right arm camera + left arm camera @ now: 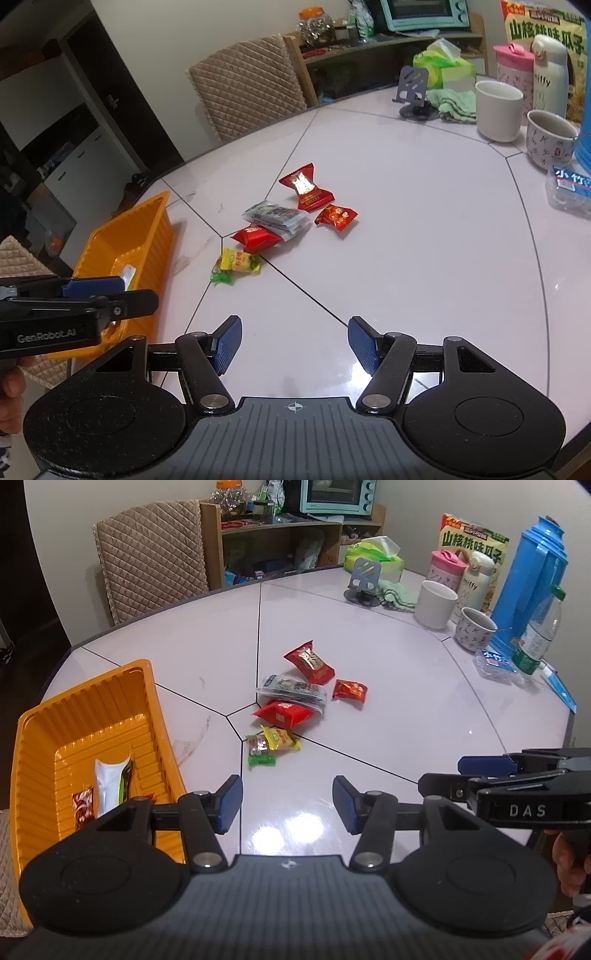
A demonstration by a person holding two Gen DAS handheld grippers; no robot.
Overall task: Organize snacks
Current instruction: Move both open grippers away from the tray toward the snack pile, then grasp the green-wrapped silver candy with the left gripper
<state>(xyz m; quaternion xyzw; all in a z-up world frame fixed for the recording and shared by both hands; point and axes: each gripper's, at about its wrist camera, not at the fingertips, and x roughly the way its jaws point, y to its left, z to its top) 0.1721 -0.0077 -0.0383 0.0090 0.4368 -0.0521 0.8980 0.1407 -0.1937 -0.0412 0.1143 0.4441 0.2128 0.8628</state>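
Left wrist view shows my left gripper (287, 805) hovering over bare white table (406, 701), its blue pads apart with nothing between them. Just to its left sits the orange tray (44, 716), which holds a white packet (109, 782) and a small red-and-white candy (82, 806). Ahead of the pads, near the middle of the table, the loose snacks lie in a cluster: a yellow-green packet (271, 744) closest, then a flat red packet (282, 713), a clear bluish packet (293, 688) resting partly over it, a red bow-shaped packet (310, 661) farthest, and a small red packet (350, 689) just to the right. My right gripper (439, 775) pokes in from the right edge.

From the right wrist, my right gripper (294, 343) also stands apart and empty above the tabletop, well short of the snack cluster. My left gripper (140, 290) reaches across in front of the tray's near end.
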